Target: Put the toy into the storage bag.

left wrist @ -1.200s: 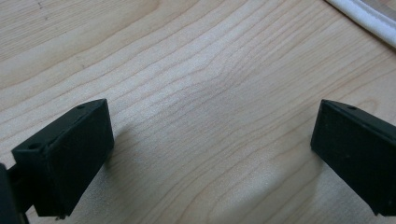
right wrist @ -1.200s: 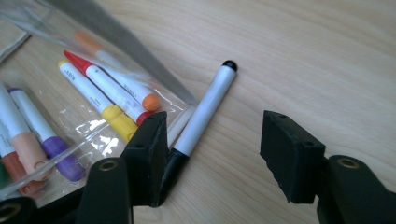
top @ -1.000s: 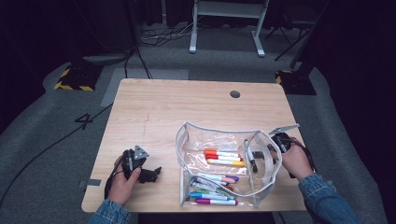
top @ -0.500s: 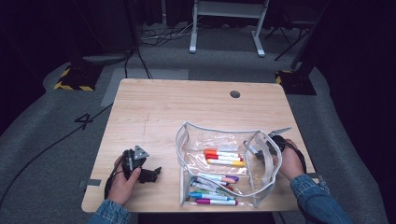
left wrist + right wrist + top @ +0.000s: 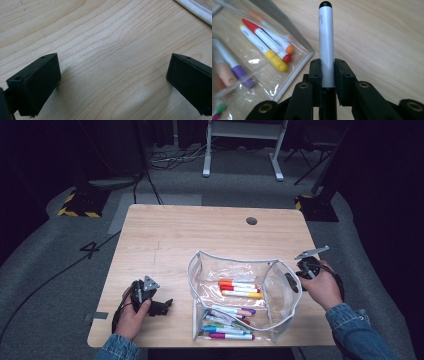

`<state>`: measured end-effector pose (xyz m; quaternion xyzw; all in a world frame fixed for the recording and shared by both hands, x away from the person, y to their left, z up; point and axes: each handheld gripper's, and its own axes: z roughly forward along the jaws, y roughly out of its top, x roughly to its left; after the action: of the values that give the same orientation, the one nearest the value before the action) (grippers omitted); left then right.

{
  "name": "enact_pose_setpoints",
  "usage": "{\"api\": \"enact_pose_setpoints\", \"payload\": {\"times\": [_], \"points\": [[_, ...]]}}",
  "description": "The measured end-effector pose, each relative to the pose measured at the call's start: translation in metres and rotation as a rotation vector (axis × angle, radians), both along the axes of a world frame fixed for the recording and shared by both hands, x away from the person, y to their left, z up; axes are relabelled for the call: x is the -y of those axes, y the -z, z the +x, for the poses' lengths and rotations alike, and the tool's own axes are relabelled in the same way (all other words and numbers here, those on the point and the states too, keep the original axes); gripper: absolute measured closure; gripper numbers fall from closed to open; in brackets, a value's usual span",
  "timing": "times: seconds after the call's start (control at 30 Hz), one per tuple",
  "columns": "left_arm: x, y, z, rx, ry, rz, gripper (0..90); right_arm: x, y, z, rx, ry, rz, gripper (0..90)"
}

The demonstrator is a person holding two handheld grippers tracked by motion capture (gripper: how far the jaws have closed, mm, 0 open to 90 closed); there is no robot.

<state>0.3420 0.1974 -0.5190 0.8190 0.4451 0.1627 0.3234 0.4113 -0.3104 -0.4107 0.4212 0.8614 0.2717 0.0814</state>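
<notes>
Wooden table (image 5: 200,235), marker-filled clear pouch (image 5: 280,290)

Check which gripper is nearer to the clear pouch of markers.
Right. The right gripper, shut on a black-capped marker, sits just beside the clear pouch; the left gripper rests farther off on the table.

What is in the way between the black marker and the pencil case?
Nothing visible. The right gripper clamps the black marker above bare table, just right of the clear pencil case, whose open top faces up.
</notes>
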Motion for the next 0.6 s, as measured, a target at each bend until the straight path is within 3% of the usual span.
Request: {"api": "enact_pose_setpoints", "payload": {"times": [0.33, 0.43, 0.6], "points": [[0.000, 0.000, 0.000, 0.000, 0.000, 0.001, 0.0, -0.007, -0.074, -0.015, 0.091, -0.055, -0.006, 77.1], [0.001, 0.000, 0.001, -0.007, -0.002, -0.008, 0.0, -0.011, -0.096, -0.019, 0.109, -0.088, 0.022, 77.1], [0.001, 0.000, 0.002, 0.002, -0.005, 0.000, 0.0, -0.023, -0.127, -0.028, 0.157, -0.140, 0.015, 77.1]]}}
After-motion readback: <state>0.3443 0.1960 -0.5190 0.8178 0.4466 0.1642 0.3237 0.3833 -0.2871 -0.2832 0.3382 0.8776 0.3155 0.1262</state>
